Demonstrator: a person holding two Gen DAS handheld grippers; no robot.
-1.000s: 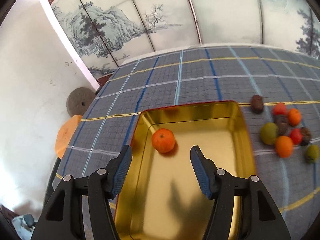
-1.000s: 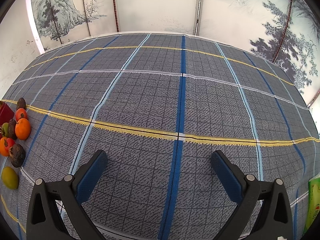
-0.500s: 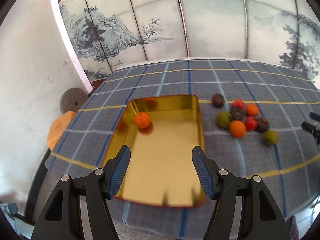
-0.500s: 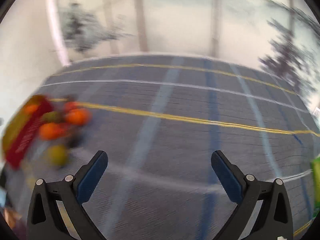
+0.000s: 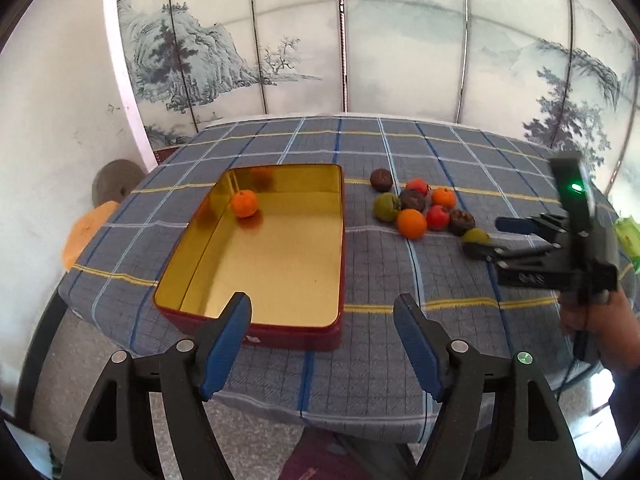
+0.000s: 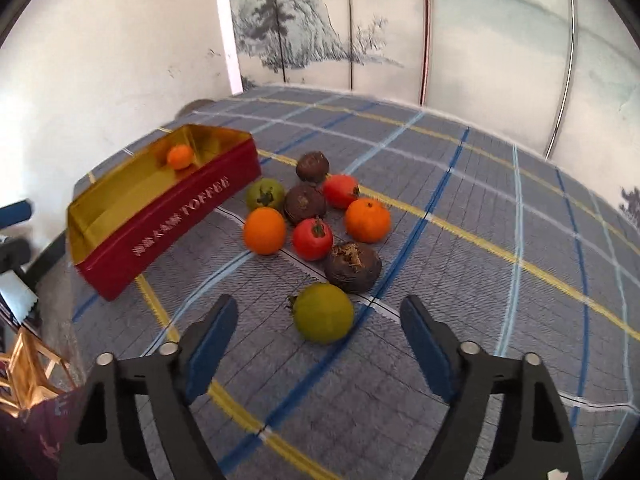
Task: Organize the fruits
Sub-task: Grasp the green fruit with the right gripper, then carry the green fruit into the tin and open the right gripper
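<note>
Showing the right claw point(image 6: 318, 354) low in the right wrist frame, jaws parted and just narrowed, holding nothing. Directly ahead of its gap, slightly above centre-bottom of frame: green fruit point(image 6: 323, 313), resting on the checked surface point(image 6: 500, 208), flanked by neither pad yet. Nearly round, so no marked long axis; stem end turned toward frame left. Behind it, toward upper centre: cluster of dark fruit point(image 6: 352, 266), red fruit point(image 6: 312, 238) and oranges. Upper left: red toffee tin point(image 6: 172, 216), long axis running lower left to upper right, one small orange point(image 6: 180, 156) inside. Left claw point(image 5: 322, 344), jaws just widened and empty, low in its own frame, nearer the tin than the cluster; right claw clearly nearer the green fruit.
</note>
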